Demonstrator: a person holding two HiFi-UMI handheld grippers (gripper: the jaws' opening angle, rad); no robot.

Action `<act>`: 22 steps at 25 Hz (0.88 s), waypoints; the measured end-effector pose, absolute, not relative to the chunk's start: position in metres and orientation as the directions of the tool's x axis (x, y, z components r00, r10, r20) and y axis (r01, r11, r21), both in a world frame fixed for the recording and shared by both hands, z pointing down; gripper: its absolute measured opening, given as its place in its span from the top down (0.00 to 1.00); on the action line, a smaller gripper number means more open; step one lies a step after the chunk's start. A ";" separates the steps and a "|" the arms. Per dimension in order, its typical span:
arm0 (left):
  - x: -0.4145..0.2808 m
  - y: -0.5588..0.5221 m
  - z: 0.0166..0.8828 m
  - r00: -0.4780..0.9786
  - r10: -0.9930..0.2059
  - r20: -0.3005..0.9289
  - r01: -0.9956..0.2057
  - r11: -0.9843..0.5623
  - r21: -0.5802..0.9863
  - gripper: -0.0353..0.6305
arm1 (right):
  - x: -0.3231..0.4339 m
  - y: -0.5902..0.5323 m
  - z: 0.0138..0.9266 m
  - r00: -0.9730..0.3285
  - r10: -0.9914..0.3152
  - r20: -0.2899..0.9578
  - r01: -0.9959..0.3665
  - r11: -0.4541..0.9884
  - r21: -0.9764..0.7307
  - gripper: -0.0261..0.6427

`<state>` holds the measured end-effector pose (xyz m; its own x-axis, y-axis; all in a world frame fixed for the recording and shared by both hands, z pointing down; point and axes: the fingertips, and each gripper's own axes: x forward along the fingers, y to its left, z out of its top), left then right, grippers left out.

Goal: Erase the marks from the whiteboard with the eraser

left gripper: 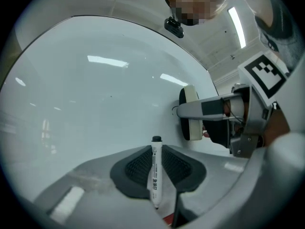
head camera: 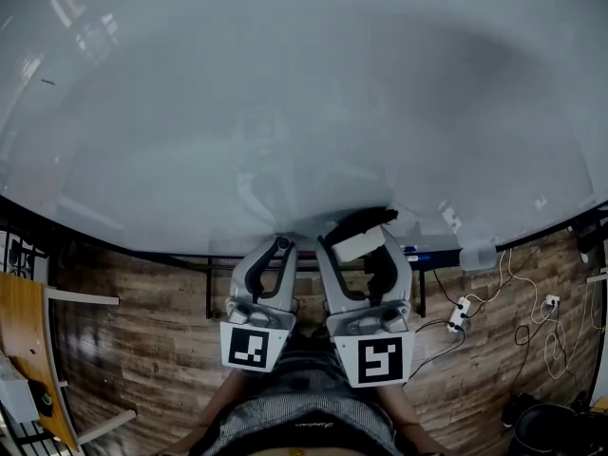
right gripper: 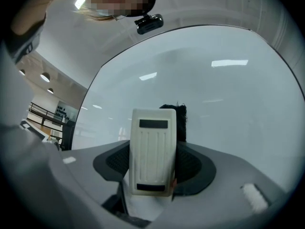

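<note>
The whiteboard (head camera: 304, 103) fills the upper head view, glossy, with only a tiny dark mark (head camera: 47, 82) at far left. My right gripper (head camera: 359, 238) is shut on the eraser (head camera: 359, 242), a white plastic block with black felt; in the right gripper view the eraser (right gripper: 151, 151) stands upright between the jaws, felt toward the whiteboard (right gripper: 214, 94). My left gripper (head camera: 280, 245) is shut on a white marker (left gripper: 155, 175) with a black cap, pointing at the whiteboard (left gripper: 95, 94). The left gripper view also shows the eraser (left gripper: 189, 113) in the right gripper (left gripper: 190, 111), at the board.
A tray ledge (head camera: 418, 255) runs under the board with a small pale object (head camera: 478, 256) on it. A power strip (head camera: 459, 313) and cables lie on the wooden floor at right. A wooden shelf unit (head camera: 24, 350) stands at the left. A dark bin (head camera: 556, 430) sits bottom right.
</note>
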<state>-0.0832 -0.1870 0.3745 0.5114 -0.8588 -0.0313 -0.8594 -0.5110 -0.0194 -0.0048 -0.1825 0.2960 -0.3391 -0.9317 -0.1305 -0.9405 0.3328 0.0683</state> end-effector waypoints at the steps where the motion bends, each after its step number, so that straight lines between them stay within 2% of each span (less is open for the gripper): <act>1: -0.078 -0.187 0.375 0.517 -0.855 -0.031 -0.856 -0.517 -0.021 0.84 | 0.007 -0.183 0.297 -0.319 -0.939 -0.128 -0.948 0.314 0.059 0.58; 6: -0.056 -0.183 0.378 0.550 -0.835 -0.025 -0.835 -0.550 -0.009 0.84 | 0.056 -0.185 0.304 -0.216 -0.970 -0.117 -0.976 0.211 0.053 0.58; 13: -0.044 -0.181 0.380 0.569 -0.822 -0.021 -0.822 -0.569 -0.015 0.84 | 0.065 -0.188 0.305 -0.190 -0.976 -0.110 -0.982 0.187 0.037 0.57; 16: -0.050 -0.178 0.379 0.566 -0.824 -0.018 -0.824 -0.566 -0.022 0.84 | 0.054 -0.187 0.303 -0.207 -0.972 -0.112 -0.978 0.202 0.061 0.57; 22: -0.071 -0.176 0.376 0.538 -0.843 -0.026 -0.843 -0.537 -0.023 0.84 | -0.001 -0.185 0.292 -0.326 -0.934 -0.149 -0.945 0.315 0.093 0.57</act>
